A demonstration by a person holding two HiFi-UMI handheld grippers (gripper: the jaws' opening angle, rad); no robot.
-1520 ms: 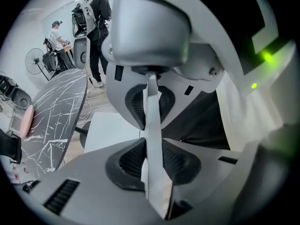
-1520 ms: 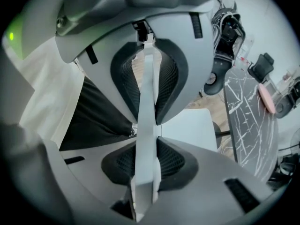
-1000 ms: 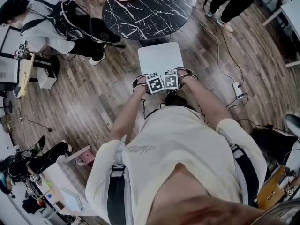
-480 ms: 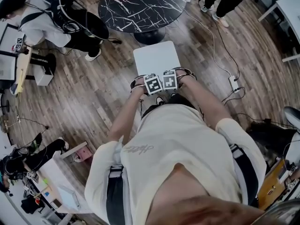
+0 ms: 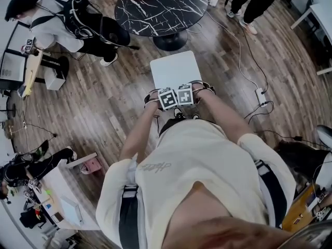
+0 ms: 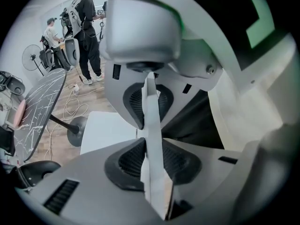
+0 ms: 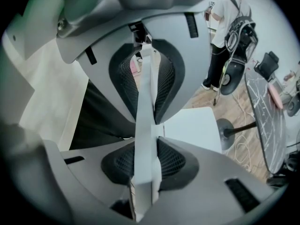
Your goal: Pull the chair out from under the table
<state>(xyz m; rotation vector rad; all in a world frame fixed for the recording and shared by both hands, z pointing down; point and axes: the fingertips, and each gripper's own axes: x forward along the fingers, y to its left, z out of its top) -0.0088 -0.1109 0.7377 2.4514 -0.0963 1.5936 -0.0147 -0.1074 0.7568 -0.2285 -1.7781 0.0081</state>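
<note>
Right here the left gripper (image 6: 151,131) has both jaws pressed on the thin white back edge of the chair (image 6: 156,184), its pale seat (image 6: 105,132) just beyond the jaws, the table (image 6: 40,102) off to their left, a person (image 6: 89,36) standing far beyond.

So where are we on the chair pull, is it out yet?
Looks mostly done: the chair seat lies wholly on the near side of the table. In hand: the left gripper and right gripper are both clamped, side by side, on the chair's thin white back panel. Left: let go, perhaps after a little more pull.
</note>
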